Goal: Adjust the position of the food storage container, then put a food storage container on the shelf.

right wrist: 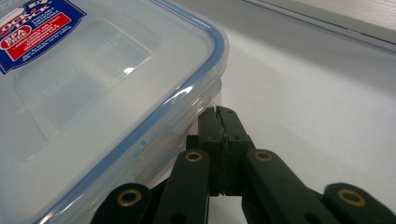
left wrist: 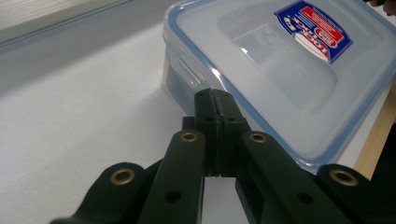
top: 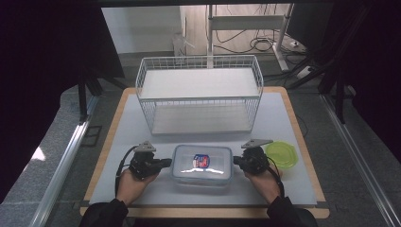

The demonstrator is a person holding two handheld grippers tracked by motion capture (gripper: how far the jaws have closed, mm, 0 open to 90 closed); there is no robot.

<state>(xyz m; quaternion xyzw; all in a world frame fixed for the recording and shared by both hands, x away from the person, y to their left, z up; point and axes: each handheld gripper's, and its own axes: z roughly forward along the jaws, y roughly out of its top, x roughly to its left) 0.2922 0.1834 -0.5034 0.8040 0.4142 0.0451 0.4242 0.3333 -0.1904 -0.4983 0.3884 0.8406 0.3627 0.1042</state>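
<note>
Left tool (top: 166, 162): jaws pressed flat together, nothing between them; tip at the left short side of the clear lidded container (top: 202, 164), touching or just short of its wall, can't tell which. In the left gripper view (left wrist: 215, 93) the tip sits under the blue-edged lid rim.

Right tool (top: 235, 161): jaws likewise closed, empty; tip at the container's right short side, close under the lid edge in the right gripper view (right wrist: 219, 112).

Container lies flat on the worktop (top: 123, 137), between the two tools, label up. Green lid (top: 285, 153) just right of the right tool. White wire basket (top: 198, 90) well beyond both.
</note>
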